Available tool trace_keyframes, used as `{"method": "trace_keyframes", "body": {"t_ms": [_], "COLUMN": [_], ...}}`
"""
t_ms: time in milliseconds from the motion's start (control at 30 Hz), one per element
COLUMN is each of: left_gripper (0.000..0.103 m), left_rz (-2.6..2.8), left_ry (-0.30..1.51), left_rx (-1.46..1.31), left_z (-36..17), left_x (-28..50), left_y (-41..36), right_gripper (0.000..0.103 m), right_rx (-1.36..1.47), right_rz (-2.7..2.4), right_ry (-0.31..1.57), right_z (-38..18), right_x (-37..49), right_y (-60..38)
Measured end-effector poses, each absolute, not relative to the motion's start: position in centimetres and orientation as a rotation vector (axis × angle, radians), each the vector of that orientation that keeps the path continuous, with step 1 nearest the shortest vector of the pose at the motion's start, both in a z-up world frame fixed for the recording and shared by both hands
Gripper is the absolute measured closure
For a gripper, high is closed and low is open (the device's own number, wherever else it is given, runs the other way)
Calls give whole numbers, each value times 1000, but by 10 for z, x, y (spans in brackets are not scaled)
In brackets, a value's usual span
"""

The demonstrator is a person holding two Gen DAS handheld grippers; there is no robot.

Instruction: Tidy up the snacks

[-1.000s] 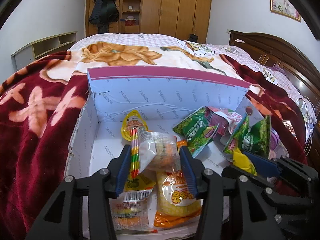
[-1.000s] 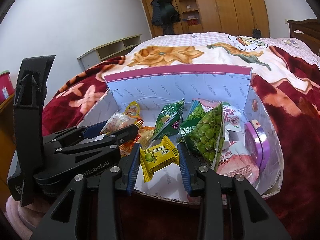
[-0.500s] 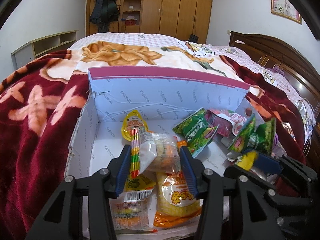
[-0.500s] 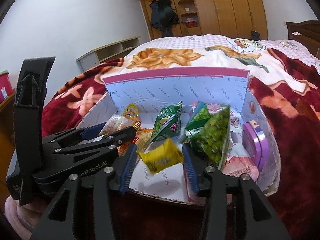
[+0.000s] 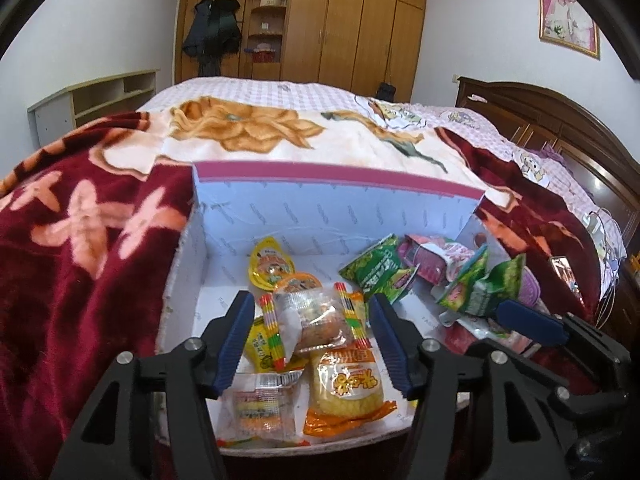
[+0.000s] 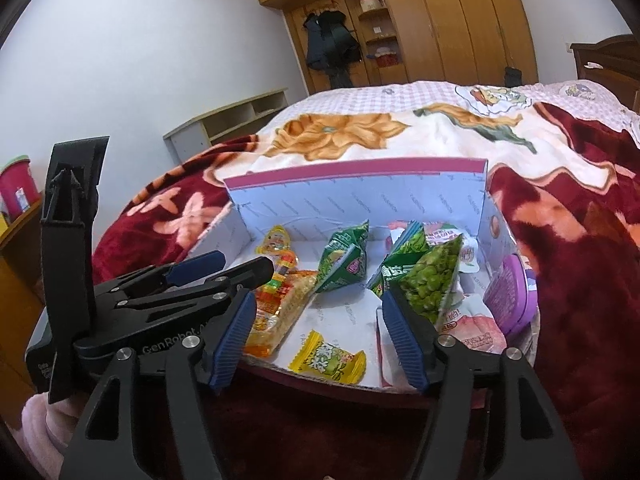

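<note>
Step in hand, as judged: placing snacks into the box on the bed.

Left gripper: jaws wide apart, clear pastry packet lies between them, untouched on the snack pile at the box's left.

Right gripper: jaws wide apart, holding nothing; yellow candy packet lies on the box floor by the near edge.

Green pea bags lean at the right.

Next move likely calls for fetching another snack; both grippers must lift clear of the box without dragging packets.
</note>
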State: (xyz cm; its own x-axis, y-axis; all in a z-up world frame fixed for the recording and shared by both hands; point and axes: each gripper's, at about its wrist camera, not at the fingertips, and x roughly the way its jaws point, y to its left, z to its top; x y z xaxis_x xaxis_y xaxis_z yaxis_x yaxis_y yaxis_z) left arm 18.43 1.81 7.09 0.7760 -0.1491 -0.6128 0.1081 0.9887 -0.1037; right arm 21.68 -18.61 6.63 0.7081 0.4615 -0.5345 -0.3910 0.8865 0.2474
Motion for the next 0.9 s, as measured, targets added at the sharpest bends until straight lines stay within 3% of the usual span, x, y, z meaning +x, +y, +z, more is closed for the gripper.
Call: {"method": "trace_keyframes", "body": {"t_ms": [467,900], "left_gripper": [34,34], "left_rz": [-132,-111], "left_ry": [634,672], "left_rx": [-86,-64], "left_z": [88,73], "left_x": [147,117], "left_y": [16,0], "right_gripper": [30,29], "right_rx": [100,120], "right_rz": [416,315], "right_ry": [593,620], "right_z": [75,63], "right_x": [188,176], "right_y": [-194,-214]}}
